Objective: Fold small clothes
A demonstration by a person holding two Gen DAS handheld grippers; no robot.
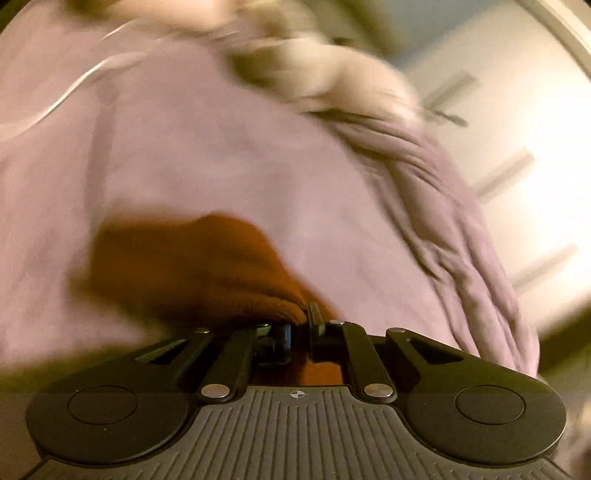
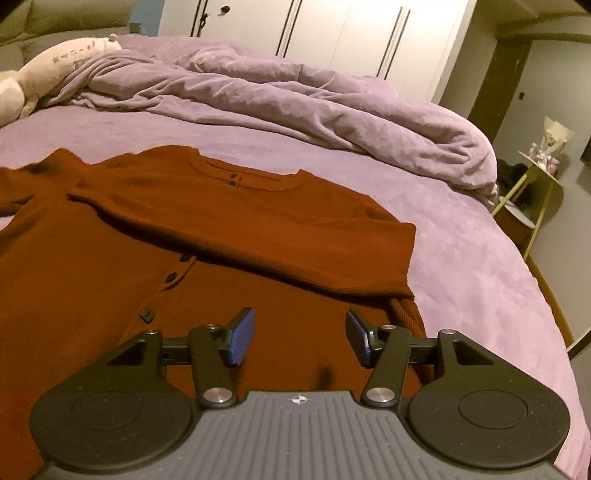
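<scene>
A bed (image 2: 461, 266) under a lilac sheet fills the middle, a rumpled duvet (image 2: 314, 99) heaped across its far side. White wardrobe doors (image 2: 332, 33) line the top; a small round side table (image 2: 535, 173) stands at right under warm light.

The cardigan (image 2: 207, 236) is plain rust-brown with dark buttons (image 2: 171, 276). The bedsheet (image 2: 461, 258) and rumpled duvet (image 2: 314, 99) are lilac. The wardrobe (image 2: 332, 33) is white.
</scene>
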